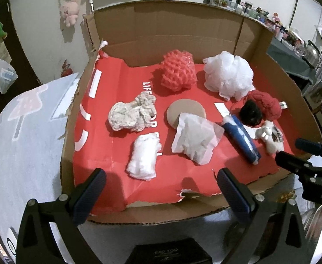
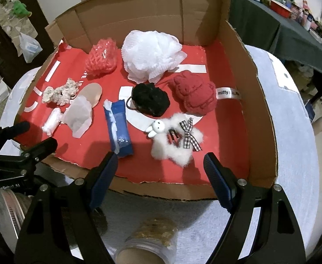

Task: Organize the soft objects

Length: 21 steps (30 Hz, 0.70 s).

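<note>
A low cardboard box point(image 1: 183, 33) point(image 2: 260, 101) lined with red paper holds several soft things. At the back lie a pink foam net point(image 1: 178, 71) point(image 2: 102, 59) and a white mesh pouf point(image 1: 229, 74) point(image 2: 149, 55). Nearer are a grey crocheted scrunchie point(image 1: 131, 115) point(image 2: 59, 93), a white cloth wad point(image 1: 144, 160) point(image 2: 50, 122), a translucent pouch point(image 1: 197, 139) point(image 2: 79, 115), a blue roll point(image 1: 241, 138) point(image 2: 119, 129), a black scrunchie point(image 1: 251, 114) point(image 2: 151, 102), a red plush piece point(image 1: 265, 104) point(image 2: 194, 94) and a white fluffy rabbit clip point(image 1: 269, 138) point(image 2: 174, 142). My left gripper point(image 1: 161, 194) and right gripper point(image 2: 161, 176) hover open over the box's near edge, holding nothing.
A round beige pad point(image 1: 186, 112) point(image 2: 92, 93) lies under the pouch. The box sits on a round table with a pale cloth point(image 1: 24, 136) point(image 2: 293, 154). A jar point(image 2: 147, 242) stands on the table below my right gripper. A dark cluttered table point(image 2: 282, 33) stands behind.
</note>
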Tool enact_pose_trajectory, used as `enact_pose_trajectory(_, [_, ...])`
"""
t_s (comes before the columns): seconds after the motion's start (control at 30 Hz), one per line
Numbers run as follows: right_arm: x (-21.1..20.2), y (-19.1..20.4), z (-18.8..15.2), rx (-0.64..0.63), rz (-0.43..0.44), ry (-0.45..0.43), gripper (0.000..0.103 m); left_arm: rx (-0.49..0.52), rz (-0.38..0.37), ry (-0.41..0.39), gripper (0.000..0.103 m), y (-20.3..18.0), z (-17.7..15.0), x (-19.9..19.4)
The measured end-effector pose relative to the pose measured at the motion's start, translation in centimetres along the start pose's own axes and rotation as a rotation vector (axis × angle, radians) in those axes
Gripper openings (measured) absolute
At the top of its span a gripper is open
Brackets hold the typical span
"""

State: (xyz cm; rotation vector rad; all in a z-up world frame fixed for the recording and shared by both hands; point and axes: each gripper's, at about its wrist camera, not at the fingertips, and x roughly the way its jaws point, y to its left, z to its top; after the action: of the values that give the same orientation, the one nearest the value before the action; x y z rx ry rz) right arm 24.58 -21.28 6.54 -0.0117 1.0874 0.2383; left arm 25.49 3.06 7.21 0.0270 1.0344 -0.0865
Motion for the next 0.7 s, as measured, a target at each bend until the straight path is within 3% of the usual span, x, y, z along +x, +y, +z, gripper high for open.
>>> enact_pose_trajectory(0.7, [-0.12, 0.1, -0.34, -0.009, -0.024, -0.024, 0.08, -0.006, 0.003, 0.01, 0.103, 0.25, 0.09, 0.34])
